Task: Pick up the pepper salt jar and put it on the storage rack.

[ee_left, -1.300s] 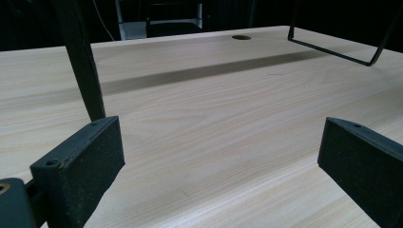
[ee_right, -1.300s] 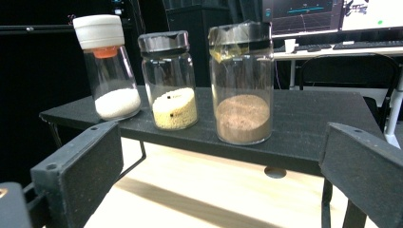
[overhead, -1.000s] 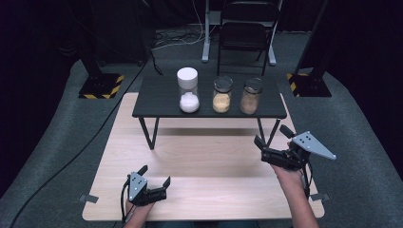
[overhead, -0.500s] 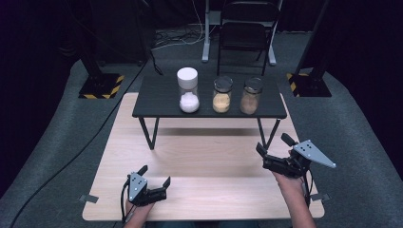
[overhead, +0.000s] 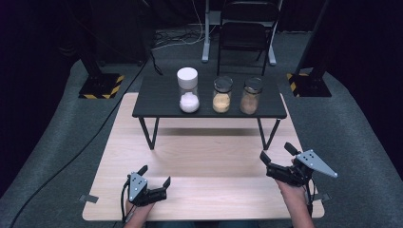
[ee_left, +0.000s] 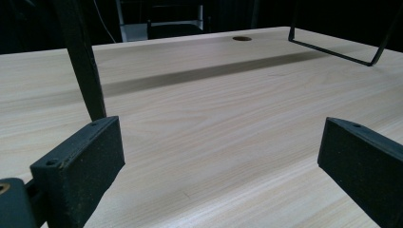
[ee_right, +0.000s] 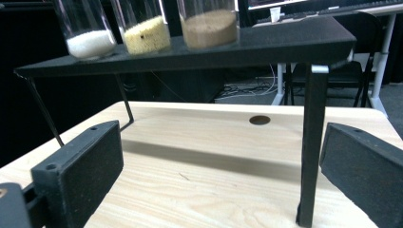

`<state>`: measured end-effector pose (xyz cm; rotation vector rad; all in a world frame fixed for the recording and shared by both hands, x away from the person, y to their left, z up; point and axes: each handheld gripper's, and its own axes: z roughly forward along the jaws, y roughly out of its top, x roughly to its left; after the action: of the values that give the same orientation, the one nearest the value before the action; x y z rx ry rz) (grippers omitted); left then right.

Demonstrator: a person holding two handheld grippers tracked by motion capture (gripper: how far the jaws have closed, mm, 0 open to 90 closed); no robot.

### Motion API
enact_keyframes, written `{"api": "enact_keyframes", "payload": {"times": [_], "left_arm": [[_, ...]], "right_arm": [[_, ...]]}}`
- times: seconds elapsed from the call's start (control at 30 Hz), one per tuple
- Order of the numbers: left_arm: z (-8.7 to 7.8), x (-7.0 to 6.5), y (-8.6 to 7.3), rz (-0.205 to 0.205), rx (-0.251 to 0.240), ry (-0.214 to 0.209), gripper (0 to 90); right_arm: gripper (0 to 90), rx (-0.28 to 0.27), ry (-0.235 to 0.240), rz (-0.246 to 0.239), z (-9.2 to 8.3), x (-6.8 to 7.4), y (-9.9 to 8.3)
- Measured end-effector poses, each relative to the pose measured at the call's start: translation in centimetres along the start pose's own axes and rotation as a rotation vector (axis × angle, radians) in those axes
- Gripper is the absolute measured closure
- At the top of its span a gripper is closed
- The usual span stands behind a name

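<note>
I hold one gripper in each hand over the light wooden table. My left gripper is low at the near left part of the table, and its jaws stand wide apart with nothing between them. In the left gripper view I see only bare wood between the two black jaws, and one thin black leg of the small shelf rises just behind the left jaw.

My right gripper is at the near right part of the table, close to the right edge. Its jaws are also wide apart and hold nothing. The grey three-cornered plate on top of it points to the right. The two grippers are well apart from each other.

The nearest things to my grippers are three jars on the small black shelf, which stands on the far half of the wooden table. The jar with white powder is at the left and has a white lid. The jar with yellow grains is in the middle, and the jar with brown powder is at the right. All three stand upright in one row, near each other but not touching. In the right gripper view the jars are above and behind the jaws, and a black leg of the shelf stands just beside the right jaw.
</note>
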<state>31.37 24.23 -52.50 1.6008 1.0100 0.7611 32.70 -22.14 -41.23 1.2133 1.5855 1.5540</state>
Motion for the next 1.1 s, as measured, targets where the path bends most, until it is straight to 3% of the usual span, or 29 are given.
{"api": "enact_keyframes", "payload": {"times": [1.1], "left_arm": [[0.0,0.0,0.0,0.002,0.002,0.006,1.2]], "right_arm": [[0.3,0.075,-0.061,0.051,-0.3,-1.4,-6.3]]}}
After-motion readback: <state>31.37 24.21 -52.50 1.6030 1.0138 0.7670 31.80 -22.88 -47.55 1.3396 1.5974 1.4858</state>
